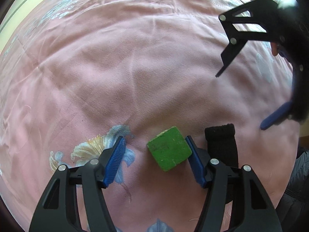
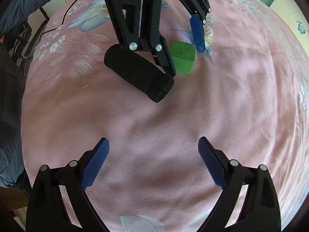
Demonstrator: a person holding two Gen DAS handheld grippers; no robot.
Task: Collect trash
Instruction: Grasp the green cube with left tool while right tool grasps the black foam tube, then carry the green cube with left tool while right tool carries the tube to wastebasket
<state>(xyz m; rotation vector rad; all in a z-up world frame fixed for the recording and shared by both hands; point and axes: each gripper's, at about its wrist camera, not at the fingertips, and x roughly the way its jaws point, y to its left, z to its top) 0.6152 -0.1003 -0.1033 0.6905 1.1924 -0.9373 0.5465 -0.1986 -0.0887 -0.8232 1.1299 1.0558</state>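
Observation:
A green cube [image 1: 169, 148] lies on the pink floral sheet [image 1: 135, 67] between the fingers of my left gripper [image 1: 155, 139]. Its right pad [image 1: 195, 160] touches the cube's side, while a gap separates the left pad [image 1: 115, 160] from it, so the gripper stands open around it. A black foam roll [image 1: 221, 147] lies just right of that finger. In the right wrist view the cube [image 2: 182, 58] and the roll [image 2: 139, 75] sit under the left gripper [image 2: 186, 60]. My right gripper [image 2: 153, 140] hangs open over bare sheet, nothing between its fingers; it also shows as the right gripper [image 1: 240, 100] in the left wrist view.
The sheet covers a soft, wrinkled bed. Dark padded clothing [image 1: 297, 174] lies past its right edge. In the right wrist view, blue-grey fabric [image 2: 11, 116], a black cable [image 2: 71, 5] and a metal frame [image 2: 43, 13] stand off the left side; a pale cabinet [image 2: 285, 9] is at upper right.

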